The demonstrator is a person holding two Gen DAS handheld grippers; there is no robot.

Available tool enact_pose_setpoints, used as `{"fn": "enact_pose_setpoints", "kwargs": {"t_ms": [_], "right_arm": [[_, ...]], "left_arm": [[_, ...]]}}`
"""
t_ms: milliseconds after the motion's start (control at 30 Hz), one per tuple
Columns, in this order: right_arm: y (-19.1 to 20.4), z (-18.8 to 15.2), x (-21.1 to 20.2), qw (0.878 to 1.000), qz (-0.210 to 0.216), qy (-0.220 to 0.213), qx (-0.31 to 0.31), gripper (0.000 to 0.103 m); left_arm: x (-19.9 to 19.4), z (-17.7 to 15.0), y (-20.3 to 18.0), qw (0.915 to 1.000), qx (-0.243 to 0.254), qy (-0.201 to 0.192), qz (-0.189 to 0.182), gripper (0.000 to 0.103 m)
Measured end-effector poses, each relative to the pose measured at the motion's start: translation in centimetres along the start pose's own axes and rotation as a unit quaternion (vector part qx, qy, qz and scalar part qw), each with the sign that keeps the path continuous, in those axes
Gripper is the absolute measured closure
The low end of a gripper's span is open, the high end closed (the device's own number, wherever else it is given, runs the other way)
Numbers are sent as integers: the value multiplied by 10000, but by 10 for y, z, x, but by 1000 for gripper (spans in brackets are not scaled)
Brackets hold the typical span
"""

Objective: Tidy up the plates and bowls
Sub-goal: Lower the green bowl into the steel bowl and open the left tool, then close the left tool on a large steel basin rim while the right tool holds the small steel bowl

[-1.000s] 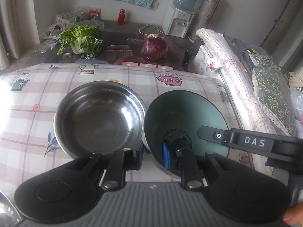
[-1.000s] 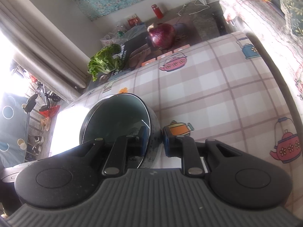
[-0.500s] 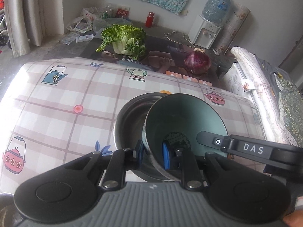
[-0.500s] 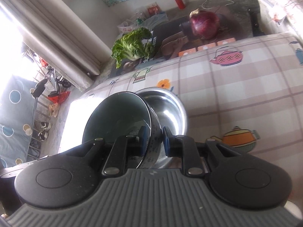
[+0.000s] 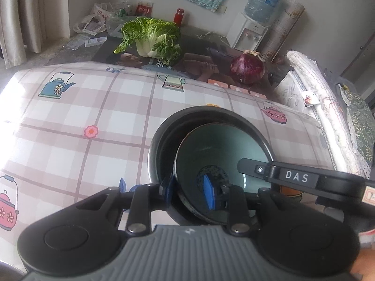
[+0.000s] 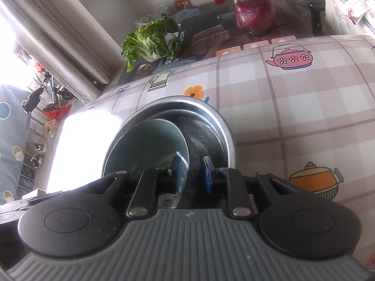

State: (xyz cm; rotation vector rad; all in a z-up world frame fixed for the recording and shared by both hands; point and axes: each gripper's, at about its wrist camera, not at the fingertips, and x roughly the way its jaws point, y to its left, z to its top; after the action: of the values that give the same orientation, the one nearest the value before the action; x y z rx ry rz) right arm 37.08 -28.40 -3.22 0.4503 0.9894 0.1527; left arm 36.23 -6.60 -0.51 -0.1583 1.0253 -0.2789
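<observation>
Steel shows as a bright rim around the big bowl (image 6: 218,128), which sits on the checked cloth (image 5: 93,107) with its teapot prints. The green bowl (image 5: 222,149) is inside the steel one, off toward the near side and tilted, so its mouth faces partly toward the left wrist camera. A gap of dark steel wall shows past its far rim.

The left claw (image 5: 188,189) straddles the near rim of the green bowl, one blue pad (image 5: 168,187) outside the wall and the other inside. Its jaws have just been opening, and a sliver of space shows between the pads and the rim, so it no longer clamps the bowl.

The right claw (image 6: 191,171) straddles the green bowl's rim on the opposite side, one pad inside the bowl and one pad (image 6: 207,171) in the space between the two bowls. Its jaws have also just eased apart a little. Whether its pads press on the wall cannot be told from the right wrist view, as the rim fills most of the space between them.

Beyond the table's far edge, a cabbage (image 5: 152,37) and a red onion (image 5: 247,69) lie on a dark poster on the floor. A water dispenser (image 5: 248,32) stands by the back wall, and a red bottle (image 5: 179,16) stands near the cabbage.
</observation>
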Motion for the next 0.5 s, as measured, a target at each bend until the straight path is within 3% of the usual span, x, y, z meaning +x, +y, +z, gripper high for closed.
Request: {"fn": "enact_pose_setpoints", "kwargs": {"t_ms": [33, 100, 167, 233, 367, 500], "right_arm": [[0, 0, -1, 10000, 10, -23, 6, 81], [0, 2, -4, 10000, 62, -64, 29, 74], [4, 5, -12, 9997, 79, -230, -37, 62], [10, 6, -23, 9989, 31, -423, -178, 56], [16, 2, -56, 9975, 243, -646, -159, 55], [16, -25, -105, 9949, 599, -812, -87, 54]], "left_arm": [[-4, 0, -2, 10000, 56, -79, -15, 68], [-13, 1, -4, 9997, 118, -209, -56, 53], [-23, 1, -4, 9993, 111, -338, -135, 45], [-36, 1, -3, 9987, 104, -445, -204, 42], [-65, -7, 4, 9978, 133, -585, -287, 31], [-107, -31, 15, 9959, 362, -803, -193, 26]]}}
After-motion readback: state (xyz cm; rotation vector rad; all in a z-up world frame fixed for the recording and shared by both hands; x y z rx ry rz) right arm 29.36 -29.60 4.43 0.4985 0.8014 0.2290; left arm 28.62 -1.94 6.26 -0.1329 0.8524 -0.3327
